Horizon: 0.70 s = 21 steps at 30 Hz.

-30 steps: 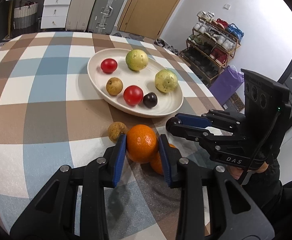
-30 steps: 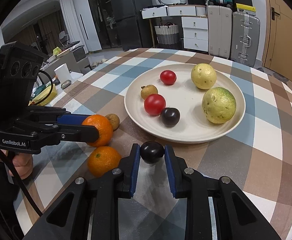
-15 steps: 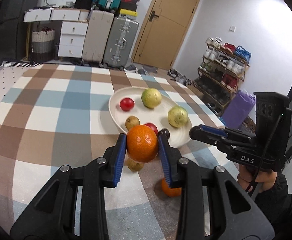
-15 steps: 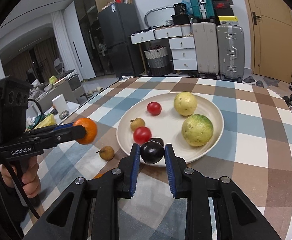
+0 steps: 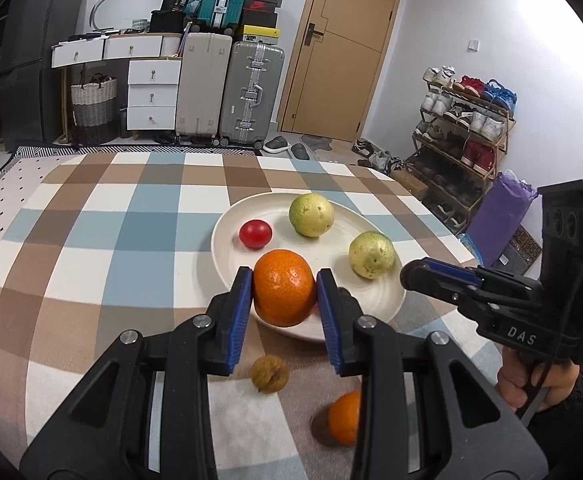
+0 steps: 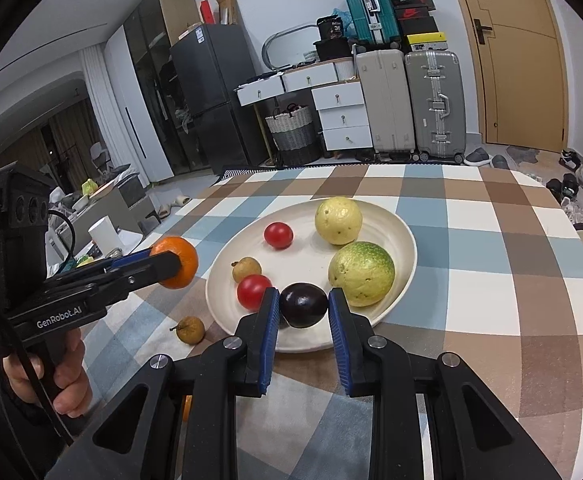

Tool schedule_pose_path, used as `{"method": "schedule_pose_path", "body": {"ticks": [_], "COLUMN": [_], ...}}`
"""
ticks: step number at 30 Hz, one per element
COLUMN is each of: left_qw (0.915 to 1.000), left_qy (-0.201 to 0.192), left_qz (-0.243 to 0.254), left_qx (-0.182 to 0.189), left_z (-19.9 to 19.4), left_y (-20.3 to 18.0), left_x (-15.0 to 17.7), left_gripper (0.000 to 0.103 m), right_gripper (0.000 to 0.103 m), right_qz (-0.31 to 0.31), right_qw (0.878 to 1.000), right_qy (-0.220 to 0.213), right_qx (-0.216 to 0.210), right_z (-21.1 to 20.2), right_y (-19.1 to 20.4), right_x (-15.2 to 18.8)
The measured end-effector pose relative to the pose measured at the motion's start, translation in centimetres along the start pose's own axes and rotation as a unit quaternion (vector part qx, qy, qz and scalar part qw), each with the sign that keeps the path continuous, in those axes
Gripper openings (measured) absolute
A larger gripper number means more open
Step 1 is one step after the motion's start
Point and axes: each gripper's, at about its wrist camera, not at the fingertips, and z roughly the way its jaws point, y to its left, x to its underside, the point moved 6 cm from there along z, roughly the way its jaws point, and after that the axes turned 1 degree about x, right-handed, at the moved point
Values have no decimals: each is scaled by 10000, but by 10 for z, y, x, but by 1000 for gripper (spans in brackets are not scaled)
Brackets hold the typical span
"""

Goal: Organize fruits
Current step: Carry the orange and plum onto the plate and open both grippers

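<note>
My left gripper point(image 5: 284, 294) is shut on an orange point(image 5: 283, 287), held in the air over the near rim of the white plate point(image 5: 227, 264). The right wrist view shows that orange point(image 6: 177, 261) left of the plate point(image 6: 405, 252). My right gripper point(image 6: 303, 307) is shut on a dark plum point(image 6: 304, 305) above the plate's near part. On the plate lie two yellow-green guavas point(image 6: 361, 273), point(image 6: 338, 220), two red tomatoes point(image 6: 253, 290), point(image 6: 278, 234) and a small brown fruit point(image 6: 246, 269). A second orange point(image 5: 345, 416) and a brown fruit point(image 5: 269, 373) rest on the cloth.
The table wears a checked blue, brown and white cloth point(image 5: 91, 248). Its right edge point(image 5: 431, 208) runs close to the plate. Suitcases, white drawers and a shoe rack stand on the floor beyond. A hand point(image 6: 57, 376) grips the left tool's handle.
Both grippers rose off the cloth with their fruit and tilted up. The orange and the plum now hang over the plate's near side instead of in front of it.
</note>
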Motion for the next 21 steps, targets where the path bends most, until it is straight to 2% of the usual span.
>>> {"method": "schedule_pose_path", "body": {"ticks": [5,11,17,21], "left_qw": [9998,9995,9995,9996], "left_qy": [98,279,296,261], "left_qz": [135,152,84,86], "left_qx": [-50,8,25,-7], "left_z": [28,58,59,58], "left_y": [-9,-15,-15,-14], "left_x": [-13,-16,-13,-12], "left_gripper": [30,30,30,30], "right_gripper": [26,26,26,26], "right_qz": [113,242,197,170], "right_qw": [9999,9996,9996,9998], "right_qy": [-61,81,189,66], "right_qx": [79,-98,-65,8], "right_z": [4,13,24,22], "right_y": [-8,-7,-3,-2], "right_x": [-6,-5,-5,-7]}}
